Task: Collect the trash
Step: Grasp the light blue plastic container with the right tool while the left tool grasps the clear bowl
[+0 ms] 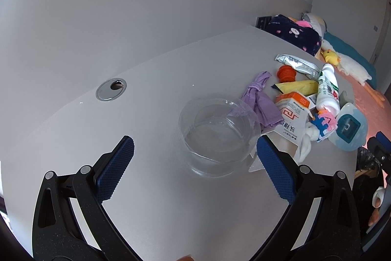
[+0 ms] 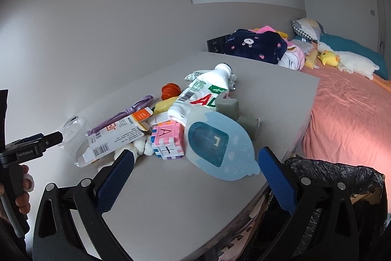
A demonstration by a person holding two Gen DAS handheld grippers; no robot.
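A pile of trash lies on the grey table [image 1: 151, 199]: a white and orange carton [image 1: 292, 120], a white bottle [image 1: 327, 89], a purple bag [image 1: 259, 99], a yellow wrapper [image 1: 298, 86], a silver packet [image 1: 297, 63] and orange caps [image 1: 287, 73]. A clear plastic bowl [image 1: 217, 136] stands in front of my open left gripper [image 1: 195, 148]. My right gripper [image 2: 195, 160] is open and empty, just before a light blue clock [image 2: 217, 148] and a pink puzzle cube [image 2: 167, 140]. The carton [image 2: 117, 136] and bottle [image 2: 200, 94] lie beyond.
A black-lined trash bin [image 2: 325, 177] stands below the table's right edge. A bed with a pink sheet [image 2: 349, 119], plush toys and folded clothes lies behind. A round cable grommet [image 1: 111, 89] sits in the table at the left. The wall runs behind the table.
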